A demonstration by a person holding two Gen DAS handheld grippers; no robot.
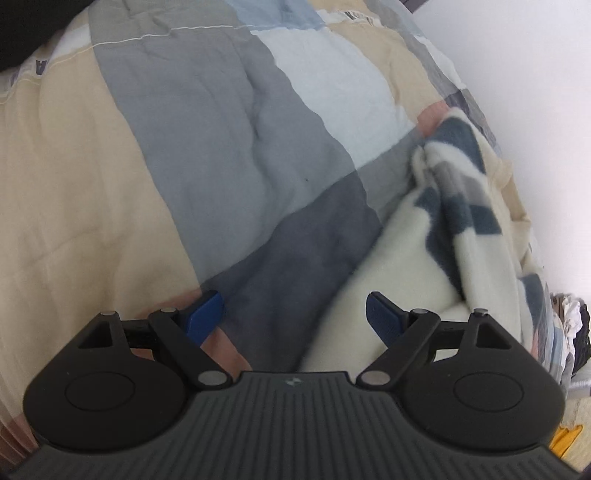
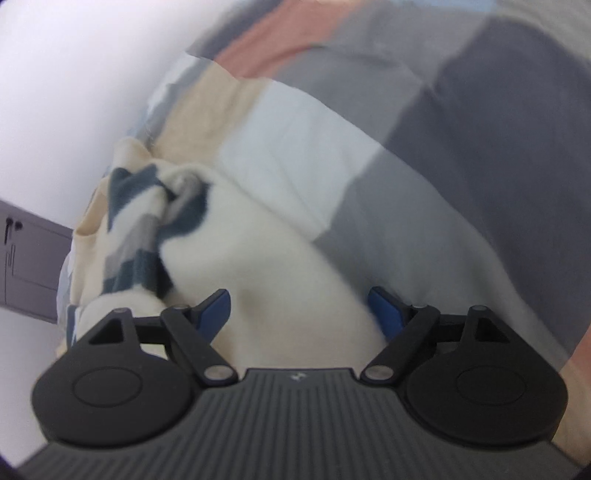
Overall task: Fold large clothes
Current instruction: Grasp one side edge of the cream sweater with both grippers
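A cream fleece garment (image 1: 424, 251) with blue and grey checks lies bunched along the right side of a patchwork quilt (image 1: 221, 147). My left gripper (image 1: 293, 306) hangs open above the quilt. Its right finger is over the garment's cream edge and its left finger over a dark grey patch, with nothing pinched between them. In the blurred right wrist view the same garment (image 2: 258, 258) spreads under my right gripper (image 2: 299, 301). That gripper's jaws stand wide apart with cream fleece below the gap, and the pads do not press on it. The quilt (image 2: 480, 147) fills the right of that view.
A white wall (image 1: 535, 110) runs close along the bed's far side. A grey cabinet (image 2: 29, 266) stands by the wall. A heap of mixed items (image 1: 569, 332) sits past the bed's edge, and a dark shape (image 1: 29, 29) lies at the quilt's upper left.
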